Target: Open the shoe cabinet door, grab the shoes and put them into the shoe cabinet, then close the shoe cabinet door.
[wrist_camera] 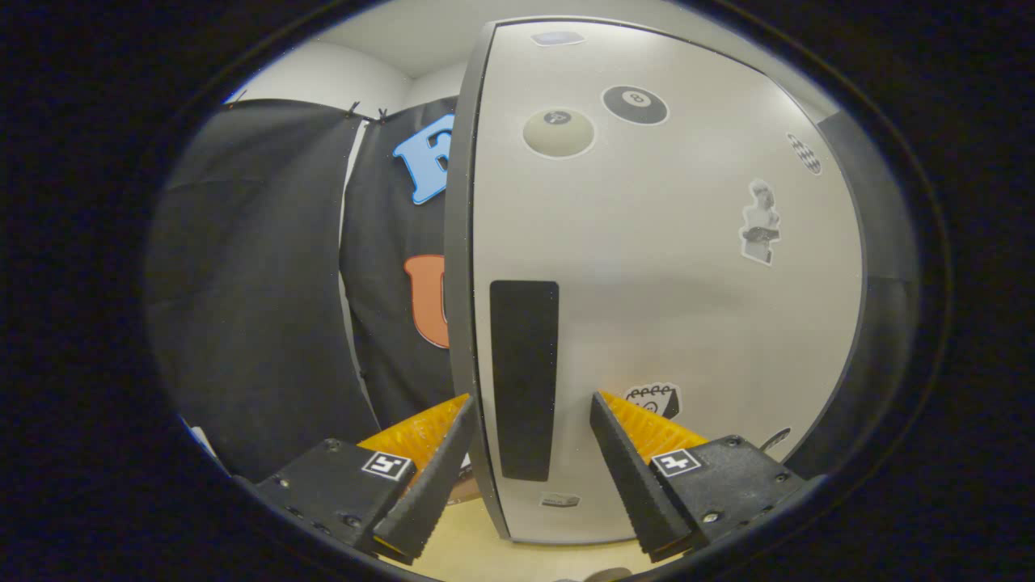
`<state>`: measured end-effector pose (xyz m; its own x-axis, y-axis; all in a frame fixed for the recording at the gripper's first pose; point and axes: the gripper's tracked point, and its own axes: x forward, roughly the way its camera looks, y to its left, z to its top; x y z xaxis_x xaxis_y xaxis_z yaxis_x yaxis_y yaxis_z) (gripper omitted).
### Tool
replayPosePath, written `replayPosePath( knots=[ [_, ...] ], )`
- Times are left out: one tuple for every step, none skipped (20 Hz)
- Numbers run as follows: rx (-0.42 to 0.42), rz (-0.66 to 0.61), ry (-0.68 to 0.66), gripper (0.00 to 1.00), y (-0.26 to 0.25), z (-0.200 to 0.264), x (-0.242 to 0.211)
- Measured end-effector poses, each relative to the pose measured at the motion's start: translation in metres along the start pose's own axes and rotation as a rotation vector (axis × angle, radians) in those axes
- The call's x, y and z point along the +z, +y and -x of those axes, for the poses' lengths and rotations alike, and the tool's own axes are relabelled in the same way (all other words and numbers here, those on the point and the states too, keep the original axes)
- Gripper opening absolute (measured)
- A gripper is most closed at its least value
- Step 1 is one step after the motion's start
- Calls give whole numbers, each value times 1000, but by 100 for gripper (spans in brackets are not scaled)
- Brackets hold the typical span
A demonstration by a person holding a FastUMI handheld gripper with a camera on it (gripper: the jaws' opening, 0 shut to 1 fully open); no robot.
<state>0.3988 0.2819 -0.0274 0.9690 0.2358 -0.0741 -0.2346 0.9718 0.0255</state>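
Pale grey and smooth, the shoe cabinet door [663,267] stands upright right in front of the gripper [530,416], its long axis vertical and its free edge [462,267] turned toward the fingers, so it looks swung partly out from the cabinet. A tall dark handle strip [524,376] runs up and down just inside that edge, sitting between the fingers. The fingers are spread wide and hold nothing; one lies outside the door's edge, the other [627,453] in front of the face near a small sticker [653,399]. I'd judge the opening step is in hand. The next move, by my reading, calls for closing on the edge or hooking it, then swinging the door wider. No shoes are to be seen from here.
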Motion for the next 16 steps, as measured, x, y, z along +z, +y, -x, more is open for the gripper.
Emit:
replayPosePath(
  knots=[
    [-3,-1,-2,91,2,-2,2],
    [-4,-8,5,88,3,0,-1],
    [-20,-16,-2,83,1,0,1],
    [-34,-24,1,75,-2,-2,1],
    [-26,-32,12,66,0,-4,0],
    [-16,-30,20,58,3,-2,-2],
    [-18,-17,25,50,4,-3,-4],
    [-17,-7,31,41,3,-3,-2],
    [-15,-8,36,40,2,-3,-3],
    [-2,-15,40,40,2,-1,-3],
    [17,-21,42,38,2,1,-4],
    [35,-24,48,36,2,3,-4],
    [49,-21,53,36,2,6,-5],
    [60,-16,52,35,2,9,-5],
    [67,-7,51,35,1,15,-6],
    [77,1,49,34,2,26,-7]
  ],
)
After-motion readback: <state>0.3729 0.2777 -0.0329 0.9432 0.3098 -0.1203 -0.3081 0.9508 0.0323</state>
